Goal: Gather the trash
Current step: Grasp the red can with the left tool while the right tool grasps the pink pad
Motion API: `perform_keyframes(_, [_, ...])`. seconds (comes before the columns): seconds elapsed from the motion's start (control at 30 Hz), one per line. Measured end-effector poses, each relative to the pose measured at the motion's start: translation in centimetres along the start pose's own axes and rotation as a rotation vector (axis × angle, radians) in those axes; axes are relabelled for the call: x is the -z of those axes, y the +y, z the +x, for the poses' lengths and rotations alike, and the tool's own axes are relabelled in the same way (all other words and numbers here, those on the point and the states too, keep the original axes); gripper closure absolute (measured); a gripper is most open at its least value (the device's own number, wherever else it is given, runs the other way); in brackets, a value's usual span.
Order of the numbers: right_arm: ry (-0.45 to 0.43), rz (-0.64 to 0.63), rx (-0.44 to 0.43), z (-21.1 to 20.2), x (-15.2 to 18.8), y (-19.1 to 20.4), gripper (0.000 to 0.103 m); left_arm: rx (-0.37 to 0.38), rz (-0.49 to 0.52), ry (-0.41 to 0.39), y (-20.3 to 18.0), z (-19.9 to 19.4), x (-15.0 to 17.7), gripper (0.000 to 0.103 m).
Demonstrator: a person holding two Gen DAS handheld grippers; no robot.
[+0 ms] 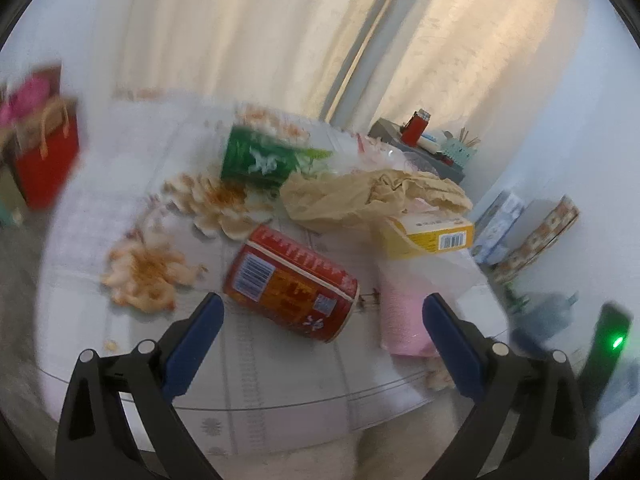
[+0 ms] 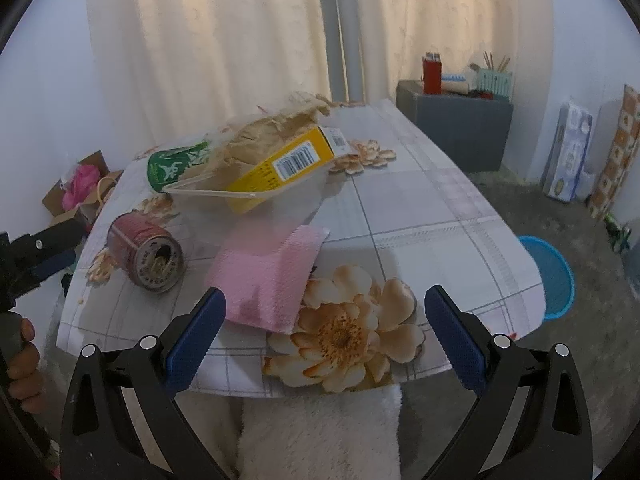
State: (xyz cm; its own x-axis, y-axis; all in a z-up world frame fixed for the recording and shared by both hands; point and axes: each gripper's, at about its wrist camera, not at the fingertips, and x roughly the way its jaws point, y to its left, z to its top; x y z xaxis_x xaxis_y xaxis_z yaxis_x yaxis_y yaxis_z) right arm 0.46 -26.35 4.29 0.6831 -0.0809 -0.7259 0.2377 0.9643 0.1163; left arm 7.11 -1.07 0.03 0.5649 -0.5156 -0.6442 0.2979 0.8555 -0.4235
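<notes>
Left hand-held gripper (image 1: 323, 334) and right hand-held gripper (image 2: 325, 332), both seemingly wide apart, empty.

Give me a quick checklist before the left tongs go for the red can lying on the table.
1. Left tongs open: ok.
2. Red can in line with them: ok, lying on its side just ahead.
3. Can free of other trash: ok, apart from the pink napkin and brown paper bag.
4. Can empty: cannot tell; its top is opened.
5. Right tongs out of the way: ok, open over the table's near edge.
6. Bin ready: ok, blue basket on the floor beside the table.
</notes>
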Motion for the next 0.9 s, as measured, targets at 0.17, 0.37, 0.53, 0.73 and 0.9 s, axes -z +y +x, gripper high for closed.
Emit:
perform_keyframes(0.17, [0.021, 0.011, -0.01, 1.3, -0.3, -0.8, 0.008, 0.096, -0.261, 0.122, 2.5, 3.0, -0.8, 0.006])
perform_keyframes(0.37, [0.021, 0.042, -0.018, 2.1, -0.4, -1.9, 0.008, 0.082, -0.562, 0.239, 4.6, 6.7, -1.6, 0.013])
perform_keyframes(0.53, [0.026, 0.081, -0.026, 2.3, -0.1, -3.1, 0.008, -0.111, -0.618, 0.269, 4.6, 8.9, -2.4, 0.02])
perform_keyframes(0.73, [0.037, 0.118, -0.02, 2.4, 0.5, -4.3, 0.008, -0.229, -0.533, 0.238, 1.8, 10.4, -3.5, 0.023])
perform_keyframes(0.9, [0.034, 0.124, -0.012, 2.0, 0.7, -5.0, 0.008, -0.242, -0.391, 0.233, -0.1, 11.4, -4.5, 0.031])
